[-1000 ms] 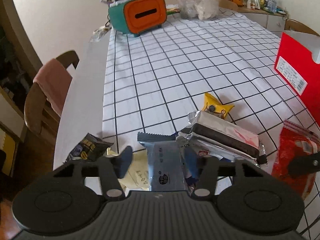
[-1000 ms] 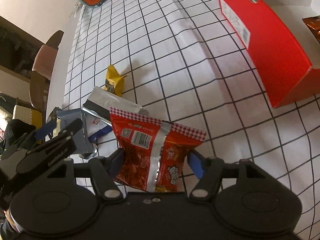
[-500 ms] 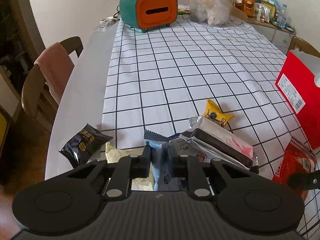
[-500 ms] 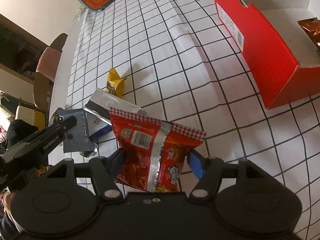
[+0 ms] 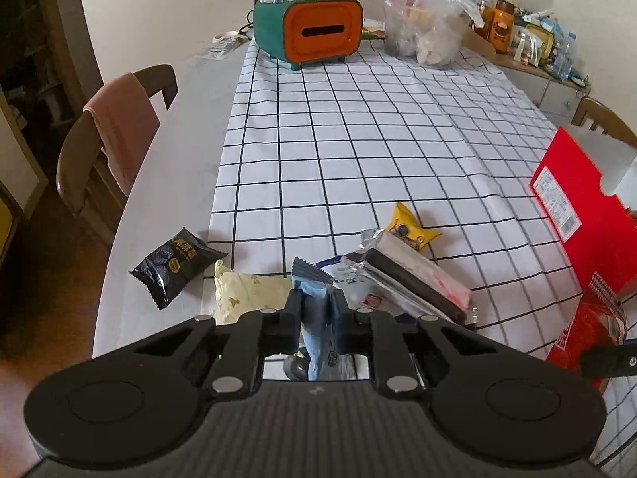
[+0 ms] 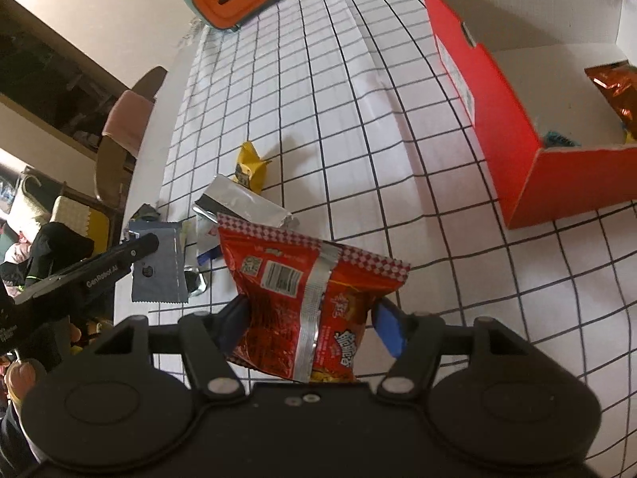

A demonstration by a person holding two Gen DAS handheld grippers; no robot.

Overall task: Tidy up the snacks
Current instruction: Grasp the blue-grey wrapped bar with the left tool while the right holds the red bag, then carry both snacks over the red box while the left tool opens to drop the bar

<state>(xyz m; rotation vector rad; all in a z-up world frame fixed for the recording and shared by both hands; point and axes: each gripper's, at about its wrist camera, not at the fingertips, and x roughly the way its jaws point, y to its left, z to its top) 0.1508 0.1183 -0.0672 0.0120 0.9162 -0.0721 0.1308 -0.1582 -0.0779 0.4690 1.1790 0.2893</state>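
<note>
The desk [image 5: 358,127], under a white grid cloth, fills both views. At two o'clock in the right wrist view sits an open red box [image 6: 513,131], an orange packet [image 6: 613,87] inside. The right claw [image 6: 310,318] grips a red snack bag [image 6: 314,290] across its width at six o'clock. The left claw [image 5: 317,310] is pinched narrow on a blue packet [image 5: 314,318], near the silver wrappers [image 5: 410,275]. At nine o'clock lies a black packet [image 5: 175,263]; a small yellow packet [image 5: 410,231] lies near centre.
</note>
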